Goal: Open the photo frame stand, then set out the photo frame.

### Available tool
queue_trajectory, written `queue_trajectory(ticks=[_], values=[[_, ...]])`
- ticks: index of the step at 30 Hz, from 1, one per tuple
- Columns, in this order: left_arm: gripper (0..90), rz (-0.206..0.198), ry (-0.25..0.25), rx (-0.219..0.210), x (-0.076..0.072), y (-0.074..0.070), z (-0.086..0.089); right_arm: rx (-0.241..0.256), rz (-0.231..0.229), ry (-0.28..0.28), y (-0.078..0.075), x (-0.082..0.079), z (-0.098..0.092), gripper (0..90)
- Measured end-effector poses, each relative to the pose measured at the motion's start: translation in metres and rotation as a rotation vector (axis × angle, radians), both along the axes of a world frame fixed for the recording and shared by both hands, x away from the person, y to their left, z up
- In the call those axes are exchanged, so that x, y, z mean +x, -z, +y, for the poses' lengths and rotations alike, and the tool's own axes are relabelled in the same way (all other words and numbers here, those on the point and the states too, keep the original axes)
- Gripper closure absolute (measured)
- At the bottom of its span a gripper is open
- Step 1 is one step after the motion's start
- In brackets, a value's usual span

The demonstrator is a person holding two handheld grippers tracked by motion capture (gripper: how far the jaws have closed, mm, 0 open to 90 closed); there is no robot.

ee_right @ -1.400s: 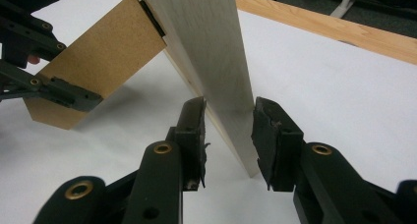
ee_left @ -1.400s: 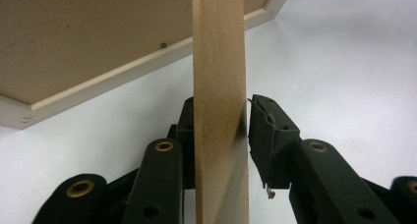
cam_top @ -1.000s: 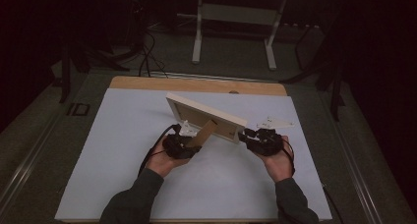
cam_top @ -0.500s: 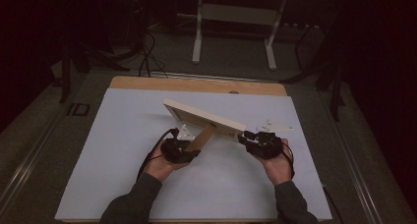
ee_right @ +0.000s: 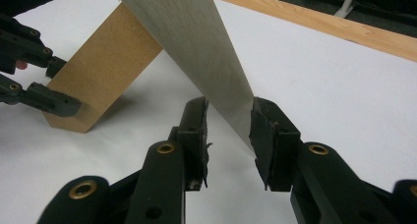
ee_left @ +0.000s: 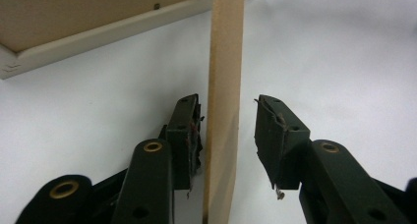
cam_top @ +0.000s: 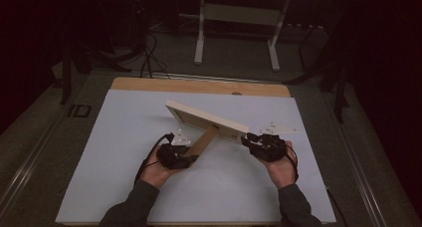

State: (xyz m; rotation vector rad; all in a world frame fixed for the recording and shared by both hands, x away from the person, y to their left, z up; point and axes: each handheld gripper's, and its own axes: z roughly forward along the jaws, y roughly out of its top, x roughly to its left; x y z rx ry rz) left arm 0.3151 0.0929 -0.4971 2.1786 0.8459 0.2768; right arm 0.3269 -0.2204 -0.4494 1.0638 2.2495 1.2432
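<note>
Frame (cam_top: 206,120) tilted — stand (ee_left: 223,111) btwn left gripper (ee_left: 227,130) fingers, gaps.

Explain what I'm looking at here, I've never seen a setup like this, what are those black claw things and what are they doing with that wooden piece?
A person sits at a table and holds a hand tool in each hand. Each tool is a gripper with two black jaws.

The high view looks down from above. It shows the left gripper, the right gripper and a white sheet covering the table.

The other two pictures come from small cameras riding on the grippers.

The thing between them is a picture frame, tilted with its back up. Its brown fold-out stand sits between the left gripper's jaws; one jaw is close against it, the other stands clear. The right gripper's jaws sit at either side of the frame's pale edge, seemingly pinching it.
</note>
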Motion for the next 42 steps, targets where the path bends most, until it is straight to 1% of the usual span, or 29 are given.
queue_trajectory(ticks=[6,9,10,15,19,21,25,30,33,36,40,42], values=[[59.8,-0.014,-0.012,-0.011,-0.003,-0.004,0.008,0.0,0.002,0.005,-0.001,-0.002,-0.003,67.1],[59.8,-0.02,-0.03,-0.032,-0.005,-0.007,0.013,0.0,0.001,0.005,0.0,-0.003,-0.005,67.2],[59.7,-0.026,-0.036,-0.03,-0.005,-0.008,0.015,0.0,0.002,0.006,0.0,-0.003,-0.006,67.2],[59.6,-0.042,-0.058,-0.055,-0.006,-0.012,0.021,0.0,0.005,0.006,0.001,-0.003,-0.008,67.2],[59.5,-0.046,-0.072,-0.057,-0.006,-0.013,0.025,0.003,0.008,0.004,0.003,-0.004,-0.009,67.2],[59.6,-0.051,-0.08,-0.066,-0.006,-0.014,0.028,0.011,0.011,0.002,0.003,-0.003,-0.011,67.2],[59.7,-0.058,-0.103,-0.08,-0.006,-0.016,0.032,0.01,0.013,0.004,0.005,-0.004,-0.013,67.4],[62.4,-0.05,-0.142,-0.102,-0.006,-0.02,0.036,0.006,0.019,0.014,0.008,-0.002,-0.02,69.7],[63.5,-0.047,-0.148,-0.121,-0.006,-0.023,0.038,0.002,0.027,0.026,0.011,-0.001,-0.025,72.3],[64.0,-0.048,-0.156,-0.135,-0.006,-0.026,0.039,0.017,0.035,0.043,0.013,0.001,-0.028,76.1],[65.0,-0.037,-0.178,-0.183,-0.001,-0.032,0.038,0.039,0.04,0.055,0.013,0.005,-0.031,77.8],[66.0,-0.037,-0.186,-0.187,0.001,-0.033,0.037,0.082,0.052,0.046,0.013,0.008,-0.031,80.4]])
